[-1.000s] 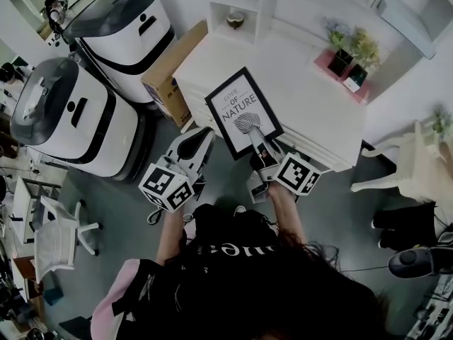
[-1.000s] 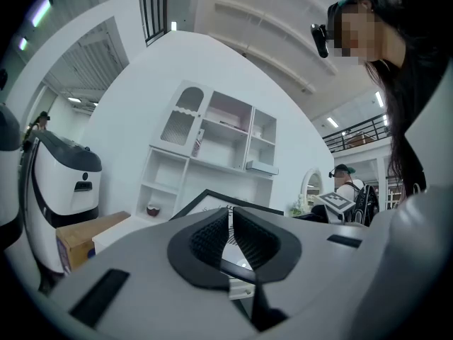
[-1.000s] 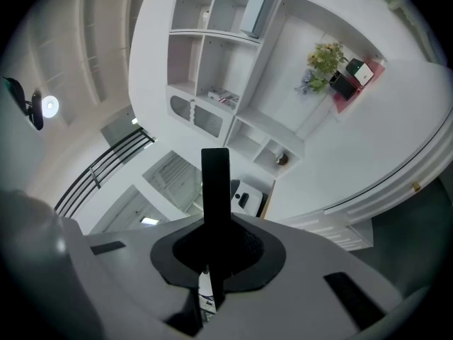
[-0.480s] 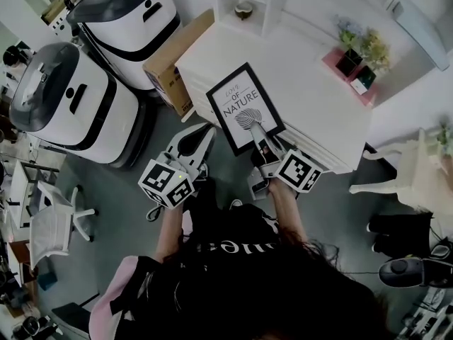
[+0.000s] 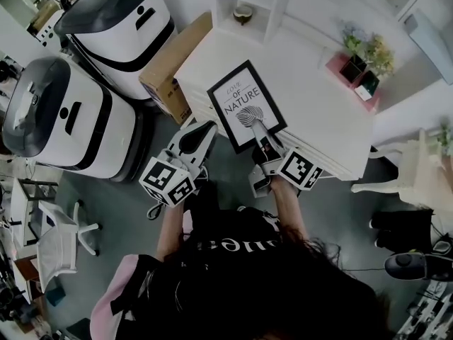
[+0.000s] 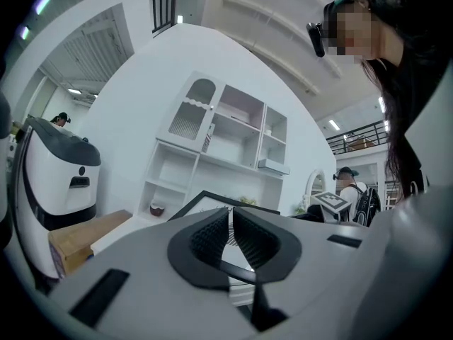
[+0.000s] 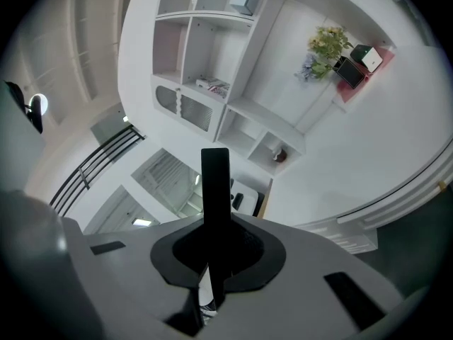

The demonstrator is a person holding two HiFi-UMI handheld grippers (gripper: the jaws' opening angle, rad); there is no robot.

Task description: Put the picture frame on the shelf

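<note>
Right gripper point(image 5: 260, 132), jaws clamped on the near edge of the frame point(image 5: 241, 99), held it over the cabinet point(image 5: 318, 115), long axis pointing toward the far shelf point(image 5: 274, 6); left gripper point(image 5: 207, 128), closed and empty, flanked it.

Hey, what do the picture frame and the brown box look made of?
The picture frame has a matte black border, wood or plastic, unclear; likely a paper print inside. The box looks like plain brown cardboard, flat tan sides.
</note>
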